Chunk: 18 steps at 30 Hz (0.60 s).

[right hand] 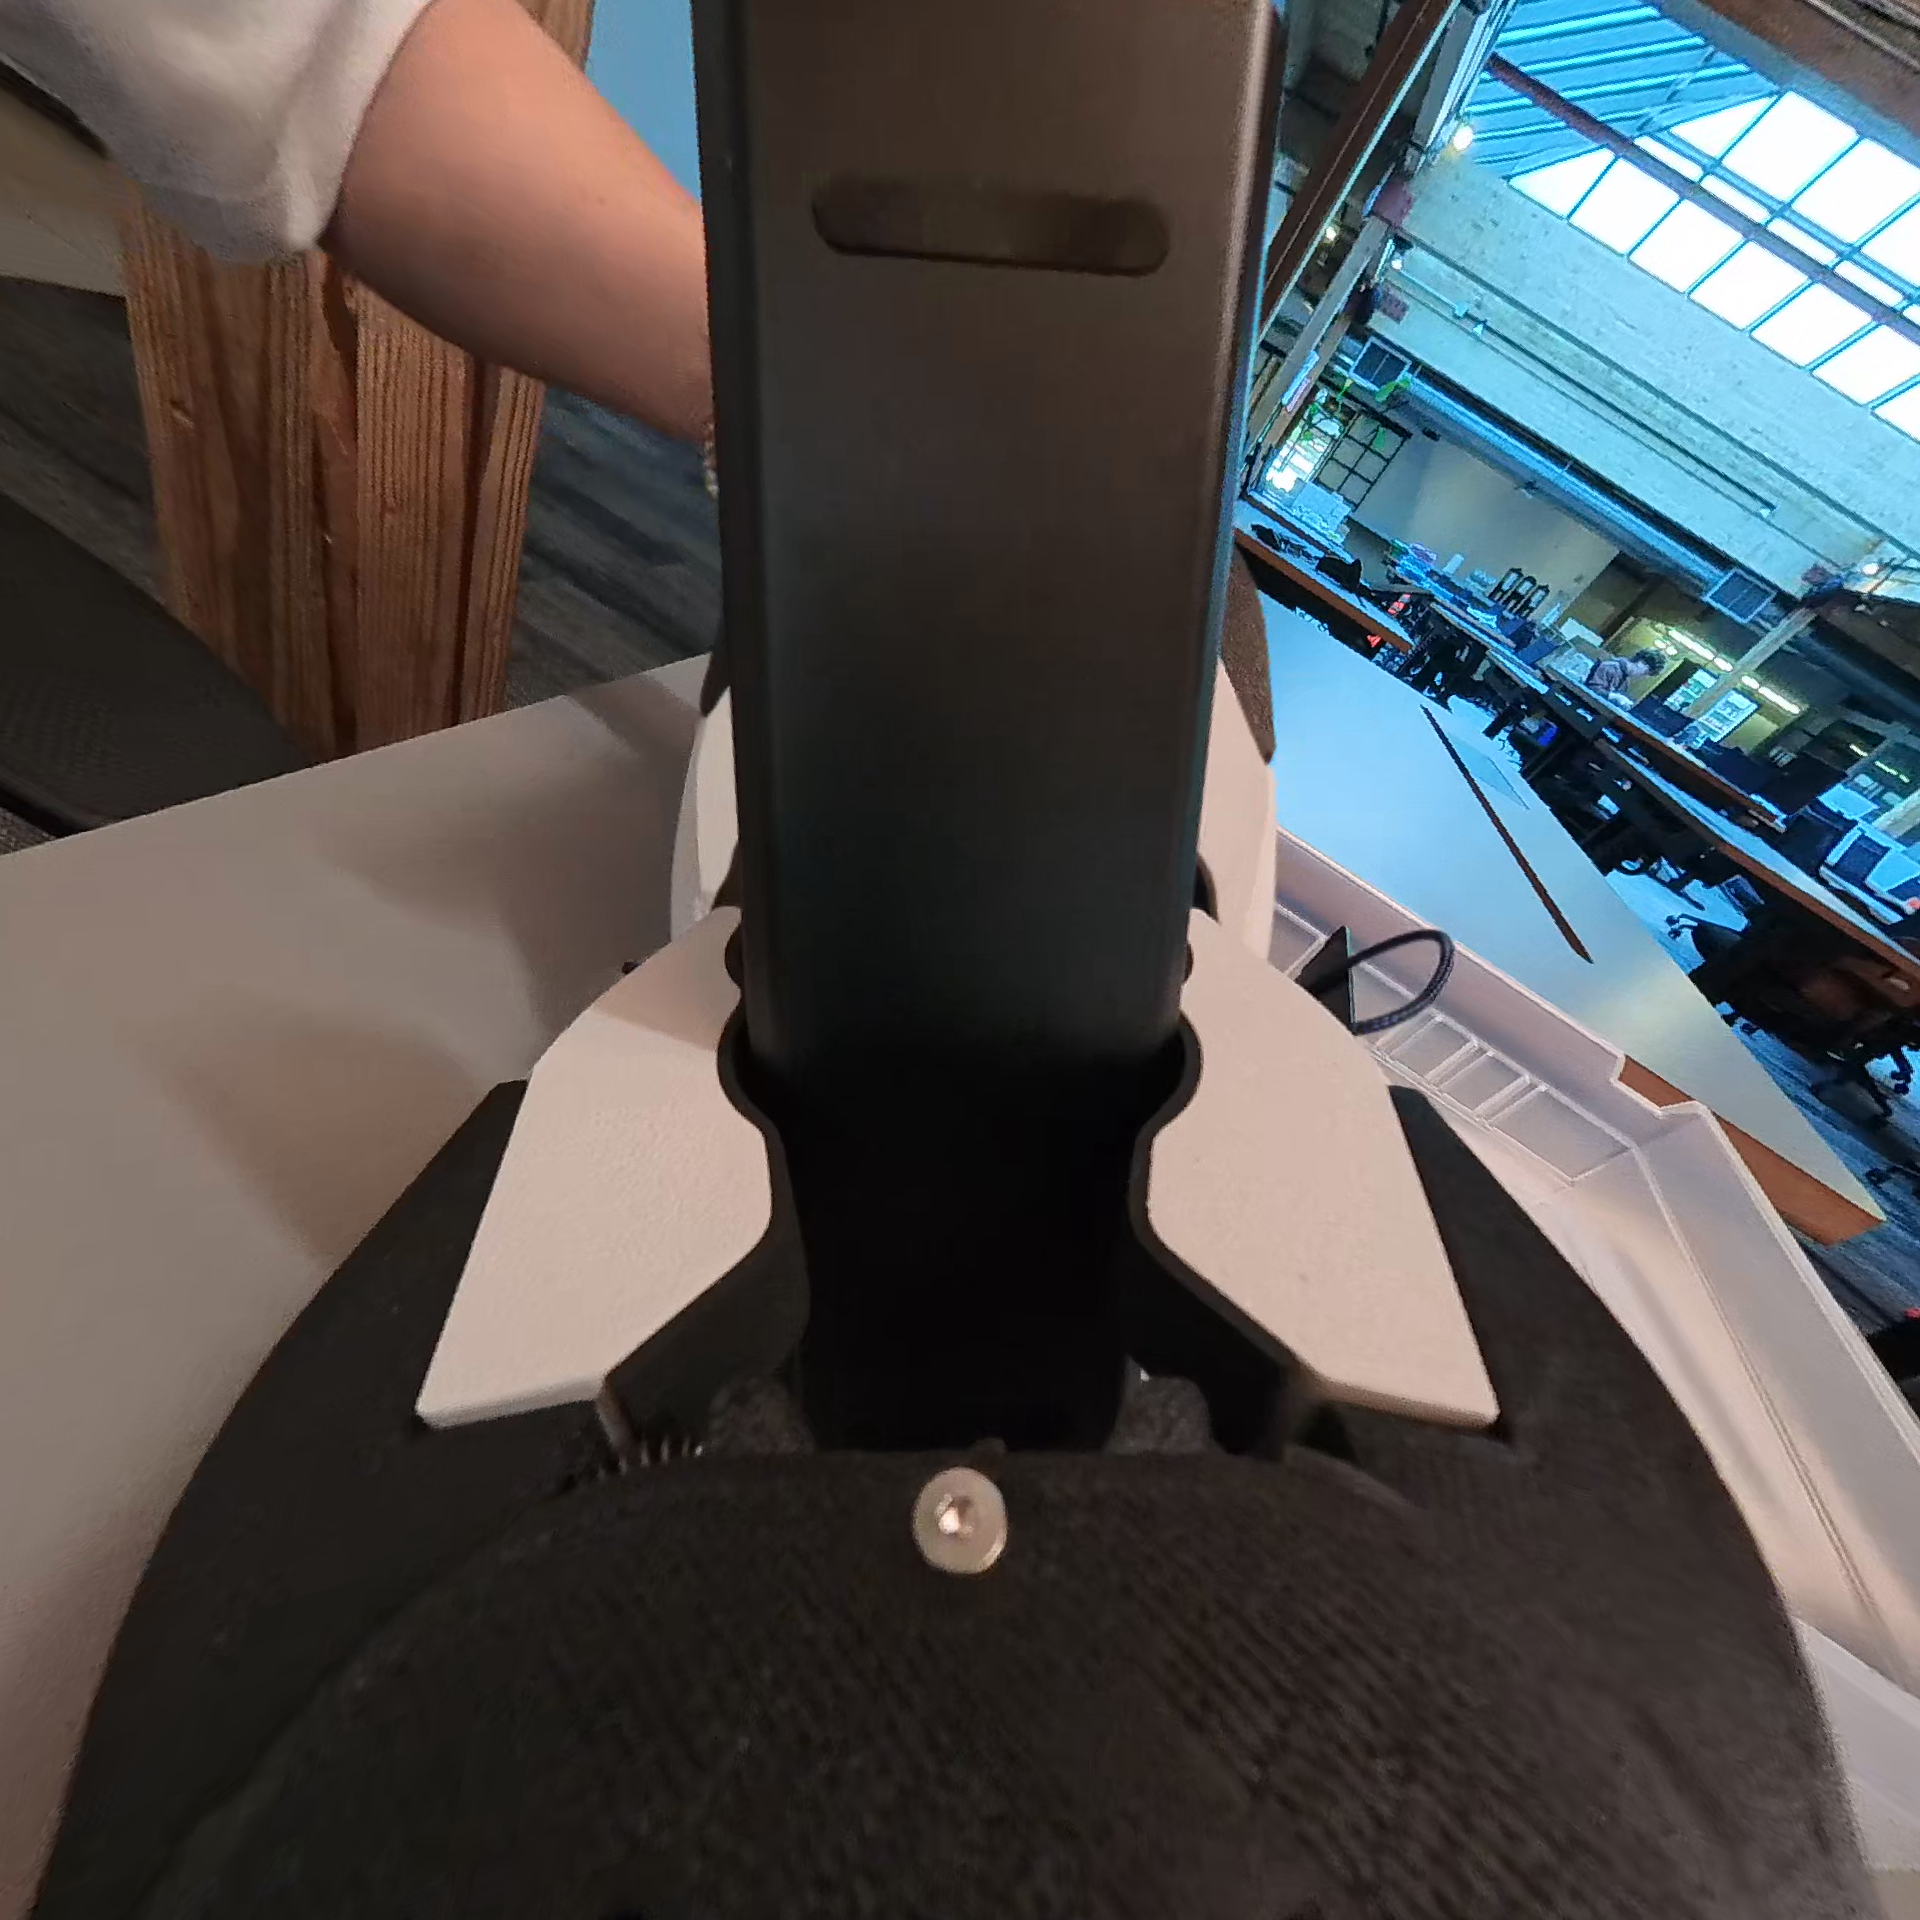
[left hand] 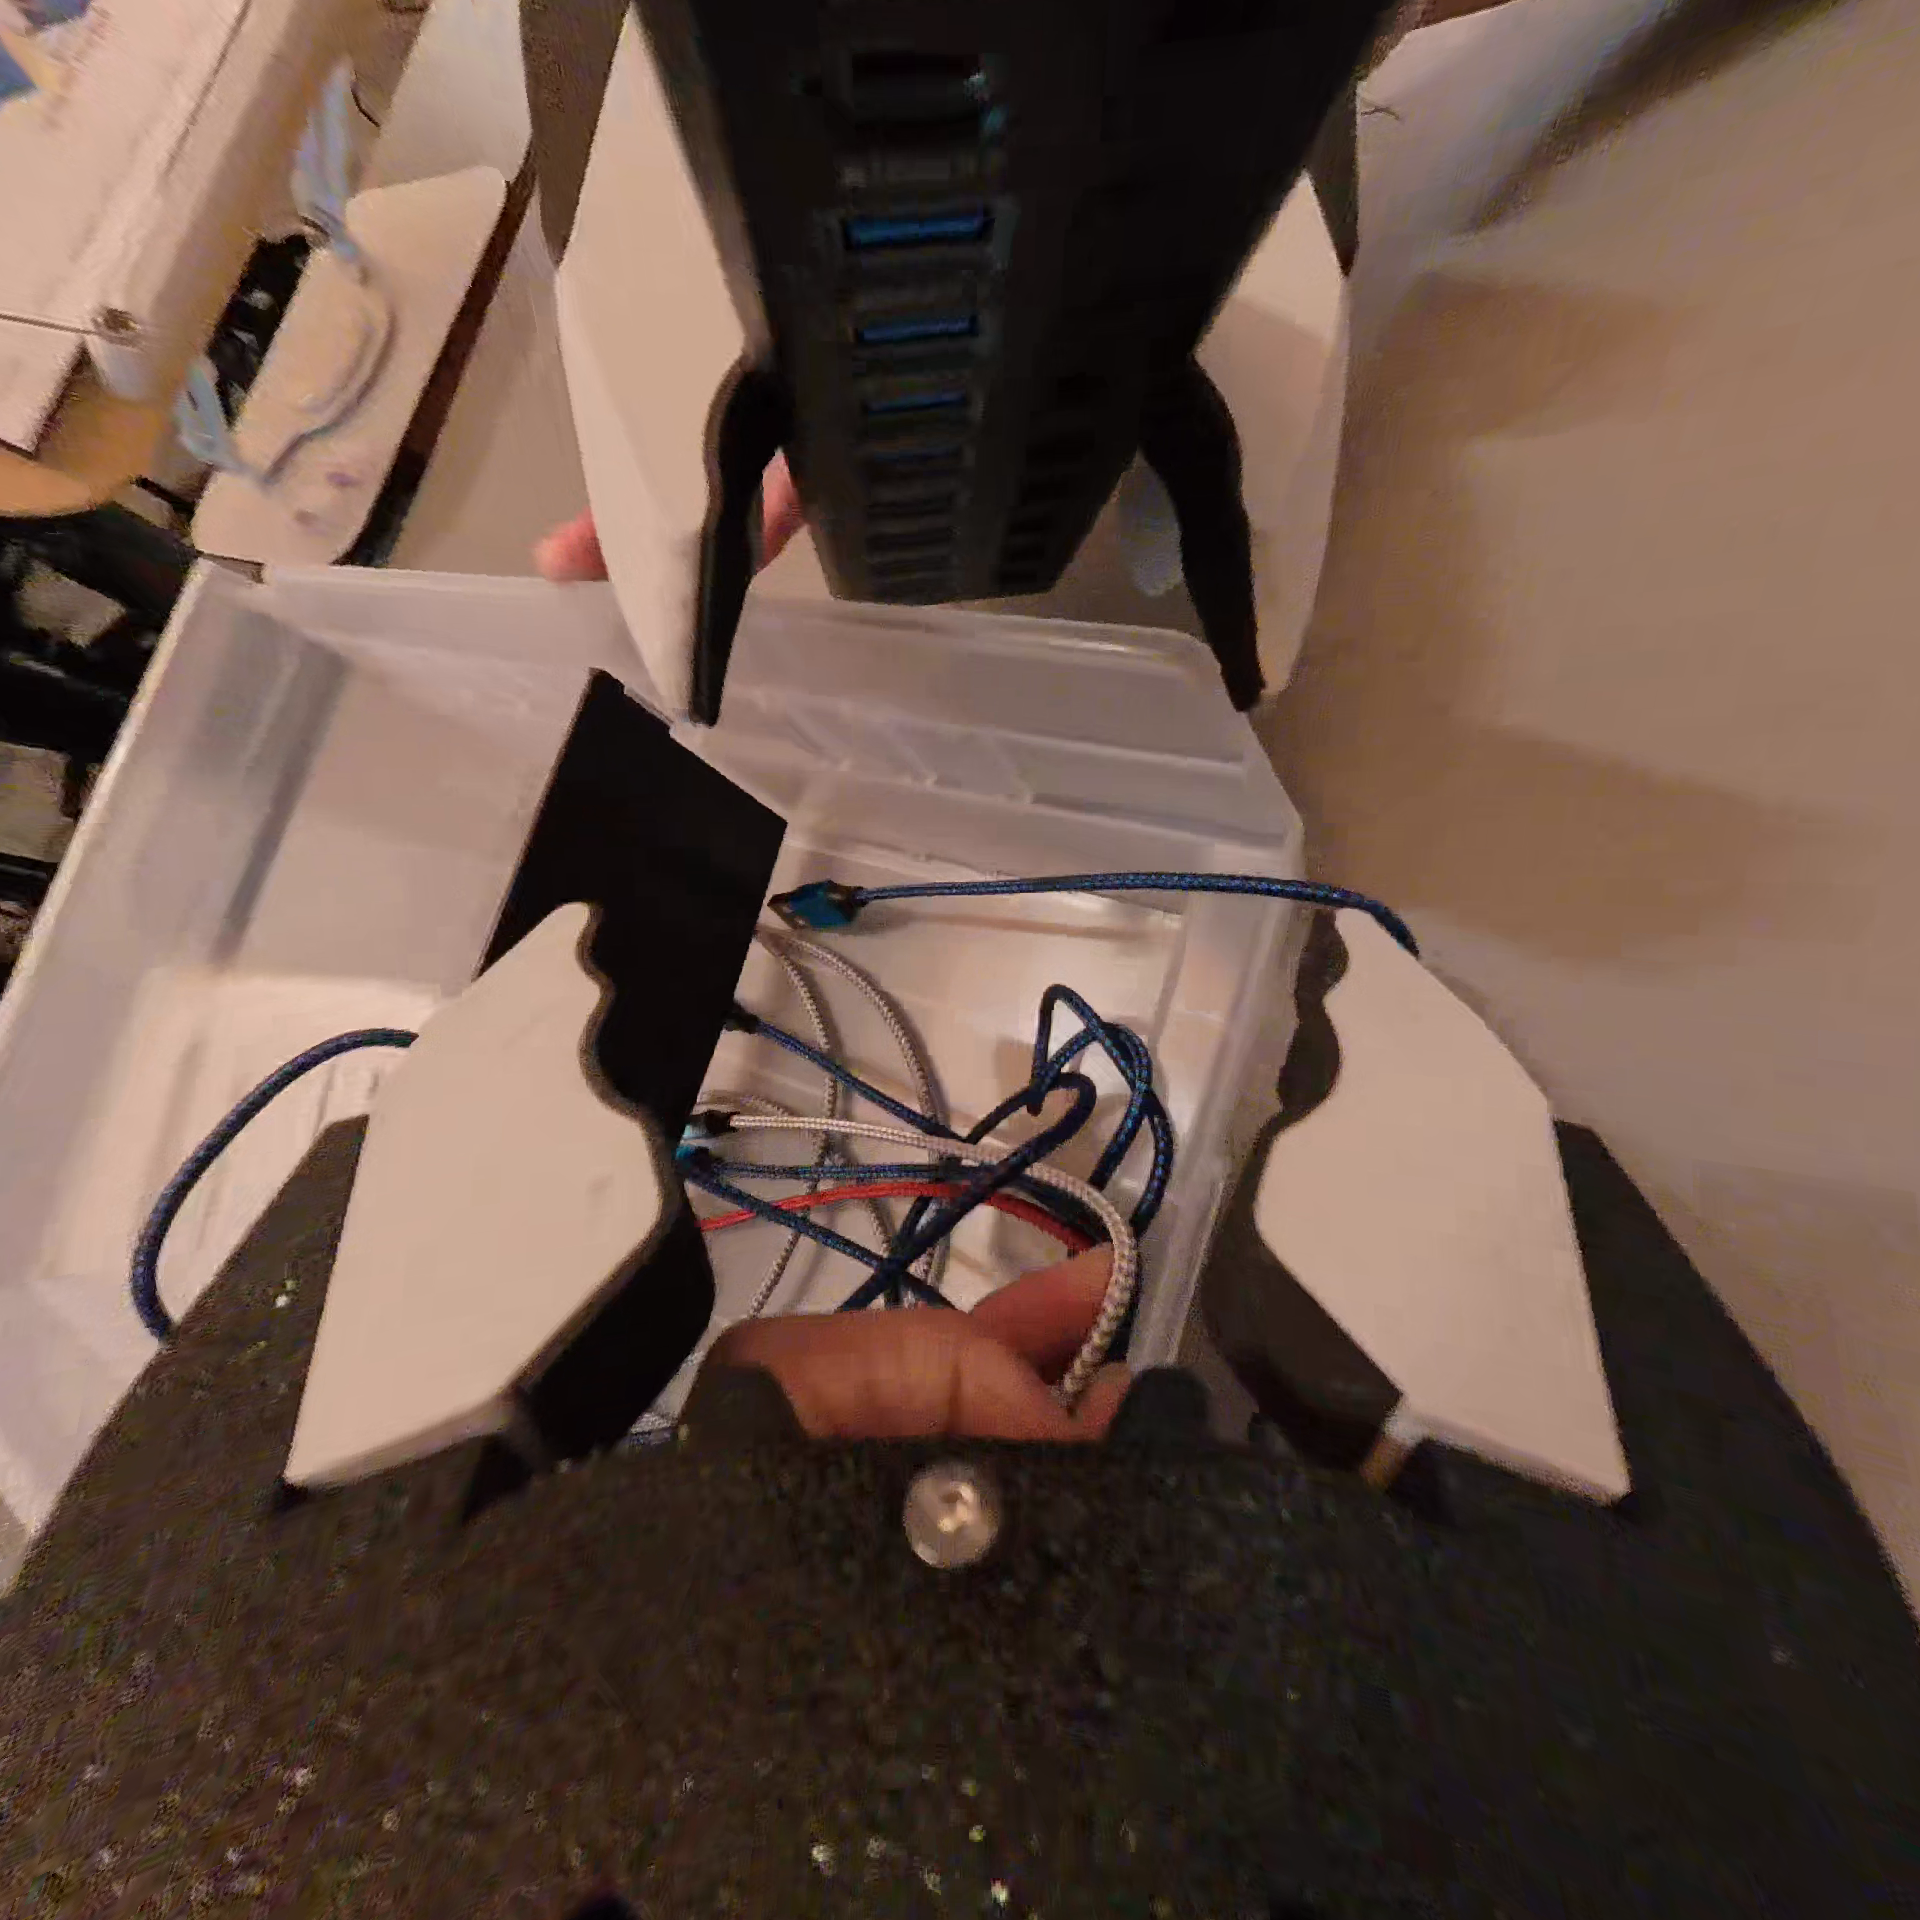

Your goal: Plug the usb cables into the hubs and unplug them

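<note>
Hub [left hand: 914, 312] ports: left view only, right tool [right hand: 961, 1049] clamped.

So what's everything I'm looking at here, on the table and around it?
Held hub: one, black with blue ports, above the bin.
Second hub: one, black, leaning inside the bin, cables plugged in.
Bin: one, clear plastic, on the table.
Cables: several blue and white, one red, tangled in the bin.
Table: one, white.
Wooden post: one, brown, beyond the table.
Arm: one, white sleeve.
Left gripper: jaws open, over the bin.
Right gripper: jaws shut on the held hub.
</note>
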{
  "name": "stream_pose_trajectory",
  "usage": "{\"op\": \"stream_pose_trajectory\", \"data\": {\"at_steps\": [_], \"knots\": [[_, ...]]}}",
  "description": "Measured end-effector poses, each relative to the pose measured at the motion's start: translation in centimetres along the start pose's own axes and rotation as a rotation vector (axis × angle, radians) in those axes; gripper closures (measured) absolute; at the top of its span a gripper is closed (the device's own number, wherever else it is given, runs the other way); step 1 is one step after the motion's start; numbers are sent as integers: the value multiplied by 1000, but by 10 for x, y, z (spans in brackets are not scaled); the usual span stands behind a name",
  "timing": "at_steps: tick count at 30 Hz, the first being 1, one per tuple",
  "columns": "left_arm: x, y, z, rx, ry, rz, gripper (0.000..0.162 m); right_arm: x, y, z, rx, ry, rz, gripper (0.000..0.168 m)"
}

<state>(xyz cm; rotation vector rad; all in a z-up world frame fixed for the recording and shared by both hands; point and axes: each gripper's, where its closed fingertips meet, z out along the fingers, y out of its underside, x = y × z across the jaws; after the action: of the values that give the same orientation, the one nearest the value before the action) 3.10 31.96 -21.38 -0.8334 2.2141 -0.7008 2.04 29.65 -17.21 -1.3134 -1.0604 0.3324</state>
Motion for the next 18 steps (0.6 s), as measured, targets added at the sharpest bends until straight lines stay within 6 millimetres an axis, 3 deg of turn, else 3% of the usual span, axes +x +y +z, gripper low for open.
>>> {"op": "stream_pose_trajectory", "data": {"at_steps": [2,4,6,8,10,18], "knots": [[-3,-3,-4,13,50,-81,47,-1,-1,1,-3,-7,-2,96],[-1,-28,-20,176,139,-192,47,-1,0,1,-4,-3,-6,96],[14,-47,-40,316,259,-189,43,-1,0,1,-5,-5,-7,96],[15,-35,-42,227,213,-146,42,-1,0,2,-3,-3,-3,96],[-3,-25,-45,167,34,-96,44,0,-1,1,17,-5,8,96],[-31,-20,-76,201,-200,-180,38,1,-9,-2,82,-39,108,96]]}}
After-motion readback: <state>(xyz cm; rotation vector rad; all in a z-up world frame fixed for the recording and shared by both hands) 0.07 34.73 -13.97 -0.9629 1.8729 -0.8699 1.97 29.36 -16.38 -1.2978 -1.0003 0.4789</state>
